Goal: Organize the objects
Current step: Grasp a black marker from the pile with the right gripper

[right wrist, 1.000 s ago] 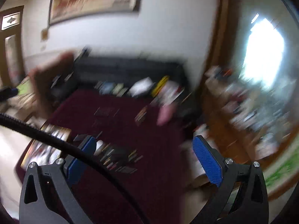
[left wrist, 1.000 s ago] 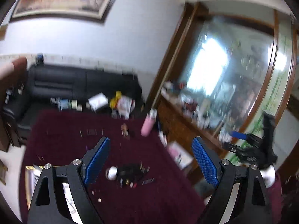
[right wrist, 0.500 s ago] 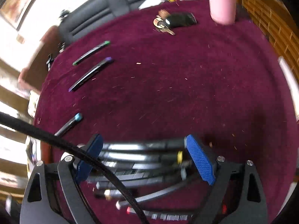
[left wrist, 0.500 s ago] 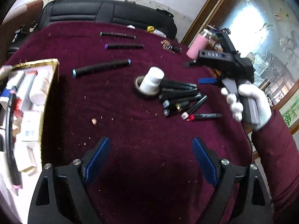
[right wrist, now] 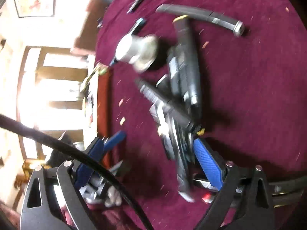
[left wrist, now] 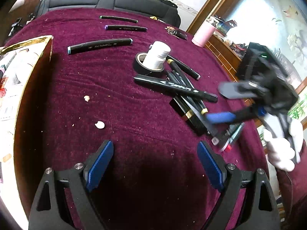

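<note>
currently right claw (right wrist: pixel 153 159) wide, low over the marker pile (left wrist: pixel 184 90) near the surface's (left wrist: pixel 115 99) right edge, likely lining up a grab. left claw (left wrist: pixel 155 157) wide, empty, hanging back clear.

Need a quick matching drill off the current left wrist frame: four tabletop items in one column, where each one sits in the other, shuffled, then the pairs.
Things:
1. white cylindrical bottle
2. pink tumbler
3. teal-capped black marker
4. gold-edged cardboard box

Places:
A. at the table's left edge
B. standing inside the black tape roll
C. lying alone on the maroon tablecloth, left of the tape roll
D. at the far right corner of the table, by the wooden cabinet

Pairs: 1-B, 2-D, 3-C, 4-A
</note>
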A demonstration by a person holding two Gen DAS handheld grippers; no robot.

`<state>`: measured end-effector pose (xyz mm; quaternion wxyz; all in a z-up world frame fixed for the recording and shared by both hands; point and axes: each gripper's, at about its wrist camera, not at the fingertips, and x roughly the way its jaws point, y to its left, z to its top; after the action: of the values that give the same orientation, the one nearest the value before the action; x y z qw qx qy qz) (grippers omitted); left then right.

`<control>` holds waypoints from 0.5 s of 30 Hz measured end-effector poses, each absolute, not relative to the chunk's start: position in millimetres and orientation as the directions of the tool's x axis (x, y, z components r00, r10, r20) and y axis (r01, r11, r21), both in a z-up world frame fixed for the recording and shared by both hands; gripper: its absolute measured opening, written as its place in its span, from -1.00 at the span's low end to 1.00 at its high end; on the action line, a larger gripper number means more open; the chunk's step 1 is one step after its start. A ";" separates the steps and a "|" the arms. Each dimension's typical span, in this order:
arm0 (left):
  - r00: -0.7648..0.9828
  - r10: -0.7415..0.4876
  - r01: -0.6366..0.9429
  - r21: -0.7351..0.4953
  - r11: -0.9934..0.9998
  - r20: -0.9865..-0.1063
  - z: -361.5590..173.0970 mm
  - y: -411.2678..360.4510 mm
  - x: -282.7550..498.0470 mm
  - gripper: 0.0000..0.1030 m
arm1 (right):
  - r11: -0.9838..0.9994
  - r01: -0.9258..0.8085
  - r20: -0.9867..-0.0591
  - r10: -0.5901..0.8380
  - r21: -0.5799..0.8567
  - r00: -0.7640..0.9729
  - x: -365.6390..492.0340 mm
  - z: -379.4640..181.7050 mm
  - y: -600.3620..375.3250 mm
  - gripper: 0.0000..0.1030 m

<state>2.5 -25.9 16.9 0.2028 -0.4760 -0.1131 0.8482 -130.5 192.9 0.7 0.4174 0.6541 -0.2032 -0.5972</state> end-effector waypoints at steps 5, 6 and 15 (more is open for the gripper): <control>-0.493 0.423 -0.303 -0.305 -0.903 -0.761 14.1 -6.6 13.4 0.96 | -0.637 0.323 -0.664 -0.747 0.700 -0.037 -107.9 42.8 234.2 0.85; -0.501 0.387 -0.310 -0.257 -0.915 -0.774 12.4 1.2 13.7 0.96 | -0.668 0.338 -0.688 -0.722 0.664 -0.076 -104.6 48.1 239.3 0.85; -0.447 0.358 -0.322 -0.226 -0.920 -0.820 19.4 5.6 26.7 0.96 | -0.728 0.528 -0.796 -0.587 0.438 -0.148 -99.0 51.6 179.1 0.85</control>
<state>26.7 5.6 19.4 0.1997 -0.4864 -0.0185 0.8504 -99.0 179.1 51.6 0.3679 0.5390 -0.0273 -0.7572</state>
